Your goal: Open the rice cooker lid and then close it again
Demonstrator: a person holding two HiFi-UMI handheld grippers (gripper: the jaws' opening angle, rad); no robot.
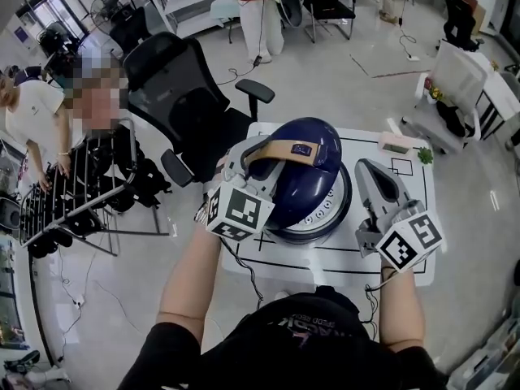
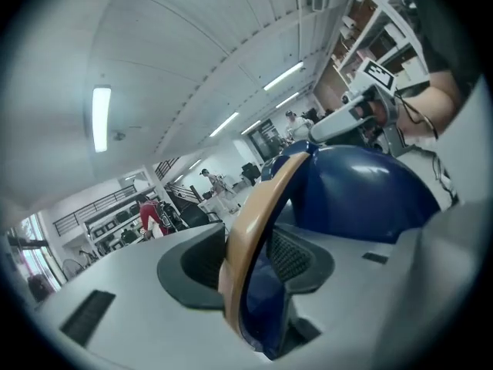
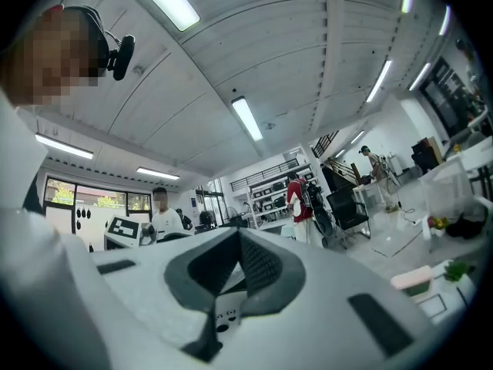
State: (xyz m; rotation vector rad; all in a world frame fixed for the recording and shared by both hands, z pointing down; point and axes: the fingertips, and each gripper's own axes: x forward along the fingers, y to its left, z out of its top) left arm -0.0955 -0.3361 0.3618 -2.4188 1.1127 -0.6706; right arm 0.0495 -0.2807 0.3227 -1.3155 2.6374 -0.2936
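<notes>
behind the left tongs, the handle end is hidden.

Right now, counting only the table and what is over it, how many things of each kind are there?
Rice cooker: 1
Hand-held gripper: 2 (left hand-held gripper shut on the handle, right hand-held gripper shut, empty)
Pale pink block: 1
Small green thing: 1
Total: 5
</notes>
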